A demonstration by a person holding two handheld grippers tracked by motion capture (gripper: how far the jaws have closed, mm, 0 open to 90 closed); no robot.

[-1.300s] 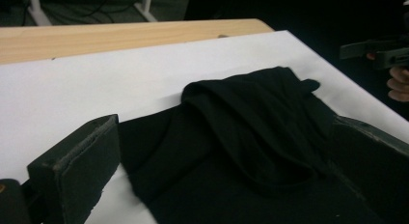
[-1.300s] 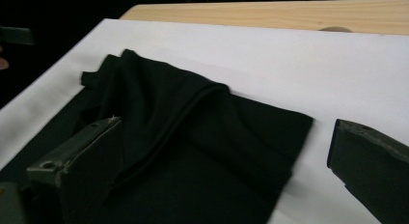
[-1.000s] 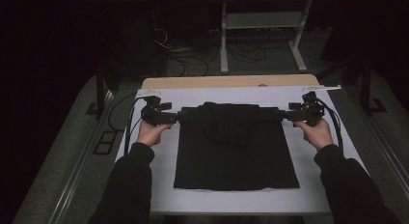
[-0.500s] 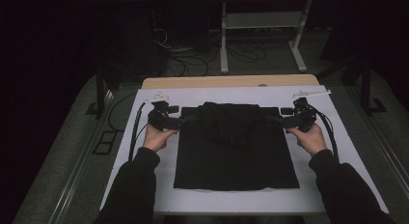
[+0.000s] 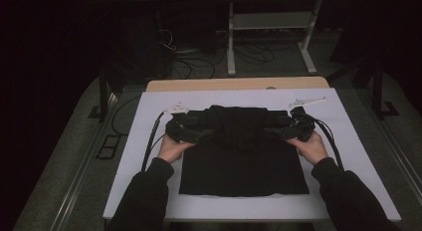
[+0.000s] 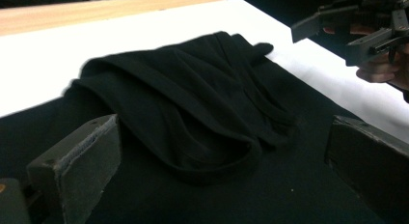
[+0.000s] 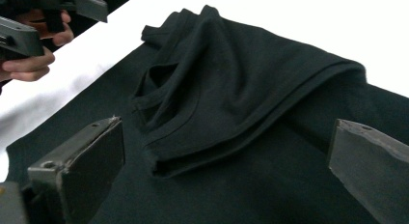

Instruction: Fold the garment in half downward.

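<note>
Black cotton garment (image 5: 241,151) lies flat mid white tabletop (image 5: 149,116), far edge bunched at 12 o'clock. Left tongs (image 5: 195,133) at 9, right tongs (image 5: 279,131) at 3, both spread wide, gripping nothing.

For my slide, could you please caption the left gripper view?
Open hand-held gripper above a folded black cotton garment on a white table.
</note>
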